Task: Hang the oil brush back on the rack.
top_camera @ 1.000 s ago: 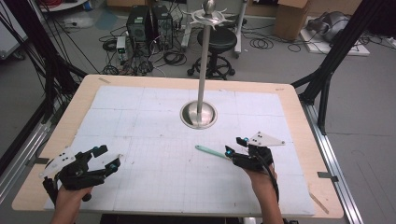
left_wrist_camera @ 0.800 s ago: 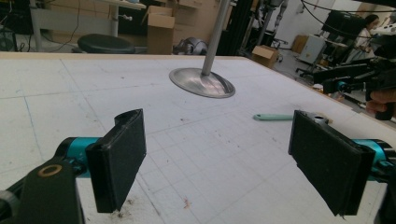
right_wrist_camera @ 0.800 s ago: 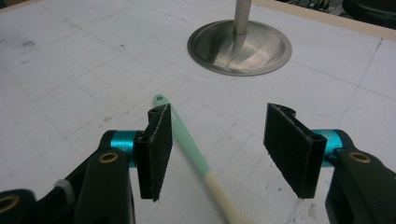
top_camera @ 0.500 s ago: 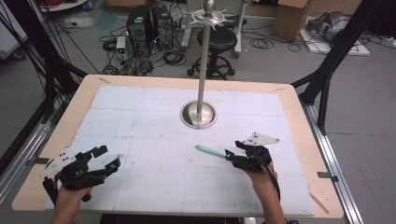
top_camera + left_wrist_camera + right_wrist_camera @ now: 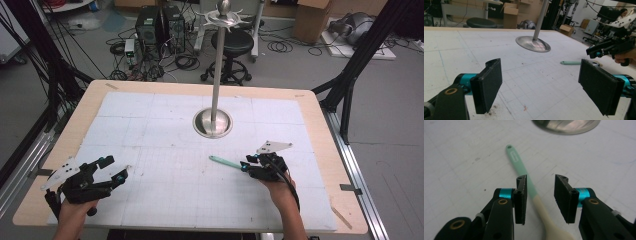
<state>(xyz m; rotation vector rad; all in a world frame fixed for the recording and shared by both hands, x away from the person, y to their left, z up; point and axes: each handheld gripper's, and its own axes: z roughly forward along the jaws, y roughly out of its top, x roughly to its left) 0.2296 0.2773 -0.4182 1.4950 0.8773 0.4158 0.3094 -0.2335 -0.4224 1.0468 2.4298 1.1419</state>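
A spoon [image 5: 223, 161] with a mint-green handle and a cream bowl lies flat on the white table mat, right of centre. My right gripper [image 5: 245, 166] reaches over its bowl end from the right. In the right gripper view the spoon [image 5: 522, 168] runs between the two black pads, close to the left one. The right gripper [image 5: 541, 180] has just been closing around the spoon, and a gap still shows on the right side. My left gripper [image 5: 115, 168] rests low at the table's front left, jaws wide open with nothing between them [image 5: 541, 82].
A metal pole on a round steel base [image 5: 212, 122] stands mid-table, just beyond the spoon. The wooden table edge [image 5: 320, 115] frames the white mat. Stools, boxes and cables stand on the floor behind.
The right gripper's jaws have drawn closer together around the spoon's neck. Both hands have kept nearly still, and the spoon has not moved.
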